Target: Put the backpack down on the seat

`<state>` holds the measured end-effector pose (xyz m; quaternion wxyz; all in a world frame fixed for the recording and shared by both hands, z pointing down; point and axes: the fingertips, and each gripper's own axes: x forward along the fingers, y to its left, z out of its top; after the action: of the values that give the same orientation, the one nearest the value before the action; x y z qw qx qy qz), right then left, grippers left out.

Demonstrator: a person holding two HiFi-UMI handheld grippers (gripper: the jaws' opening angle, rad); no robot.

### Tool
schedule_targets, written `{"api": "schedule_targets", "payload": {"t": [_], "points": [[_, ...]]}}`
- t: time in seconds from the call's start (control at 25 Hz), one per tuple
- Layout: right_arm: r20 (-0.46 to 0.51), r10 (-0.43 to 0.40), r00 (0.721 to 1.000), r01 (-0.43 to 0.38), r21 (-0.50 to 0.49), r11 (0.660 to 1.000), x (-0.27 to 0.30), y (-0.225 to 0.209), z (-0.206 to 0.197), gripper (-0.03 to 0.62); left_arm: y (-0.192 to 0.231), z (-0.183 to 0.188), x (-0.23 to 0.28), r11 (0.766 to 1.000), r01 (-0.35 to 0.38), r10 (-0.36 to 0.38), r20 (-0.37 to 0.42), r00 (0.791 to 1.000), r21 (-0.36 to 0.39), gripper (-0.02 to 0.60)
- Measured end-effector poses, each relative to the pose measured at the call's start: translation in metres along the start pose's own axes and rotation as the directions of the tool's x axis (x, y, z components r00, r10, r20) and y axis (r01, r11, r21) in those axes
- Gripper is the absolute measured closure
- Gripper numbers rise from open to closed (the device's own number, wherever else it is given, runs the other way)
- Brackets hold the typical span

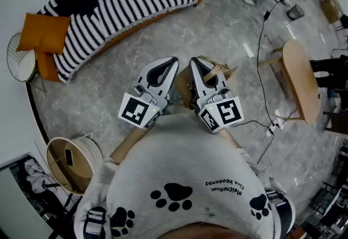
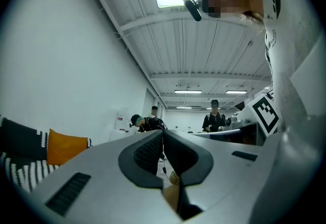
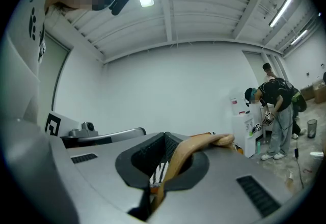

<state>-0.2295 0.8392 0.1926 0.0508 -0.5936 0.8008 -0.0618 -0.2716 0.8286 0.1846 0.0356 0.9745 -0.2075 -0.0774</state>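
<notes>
In the head view both grippers are held close in front of the person's chest, tips pointing away. The tan backpack hangs between and below them. My right gripper is shut on a tan backpack strap, which loops out over its right jaw. My left gripper has its pads pressed together, with a tan piece of strap caught in the gap behind them. The striped sofa lies ahead to the left. A wooden chair stands to the right.
Orange cushions rest on the sofa. A round wire side table sits by the sofa's left end, and a round basket is at the near left. Black cables run across the floor near the chair. People stand at the room's far side.
</notes>
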Motion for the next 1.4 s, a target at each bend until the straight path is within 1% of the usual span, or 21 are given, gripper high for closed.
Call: {"api": "schedule_targets", "payload": {"t": [0.24,0.48,0.64,0.76,1.16,1.28,1.4], "points": [[-0.012,0.058,0.998,-0.058,0.010,0.998,0.064,-0.060,0.014,0.563,0.053,0.001,0.067,0.999,-0.052,0.052,0.006,0.999,0.005,0.560],[-0.024,0.121,0.992,-0.121,0.013,0.993,0.118,-0.122,0.028,0.563,0.088,0.001,0.130,0.995,-0.102,0.102,0.011,0.995,0.015,0.560],[-0.025,0.169,0.985,-0.169,0.013,0.986,0.147,-0.153,0.031,0.563,0.111,-0.001,0.160,0.988,-0.155,0.155,0.025,0.988,0.022,0.560],[-0.022,0.187,0.982,-0.186,0.017,0.982,0.164,-0.173,0.034,0.564,0.124,-0.004,0.176,0.982,-0.186,0.185,0.032,0.982,0.019,0.560],[-0.047,0.223,0.974,-0.221,0.052,0.974,0.190,-0.196,0.024,0.563,0.146,-0.018,0.197,0.974,-0.226,0.226,0.013,0.974,0.003,0.560],[-0.049,0.222,0.974,-0.220,0.048,0.974,0.191,-0.196,0.024,0.563,0.153,-0.020,0.199,0.975,-0.222,0.223,0.014,0.975,-0.008,0.560],[-0.044,0.220,0.974,-0.219,0.031,0.975,0.195,-0.194,0.027,0.563,0.162,-0.021,0.207,0.980,-0.200,0.200,0.018,0.980,-0.019,0.560]]}}
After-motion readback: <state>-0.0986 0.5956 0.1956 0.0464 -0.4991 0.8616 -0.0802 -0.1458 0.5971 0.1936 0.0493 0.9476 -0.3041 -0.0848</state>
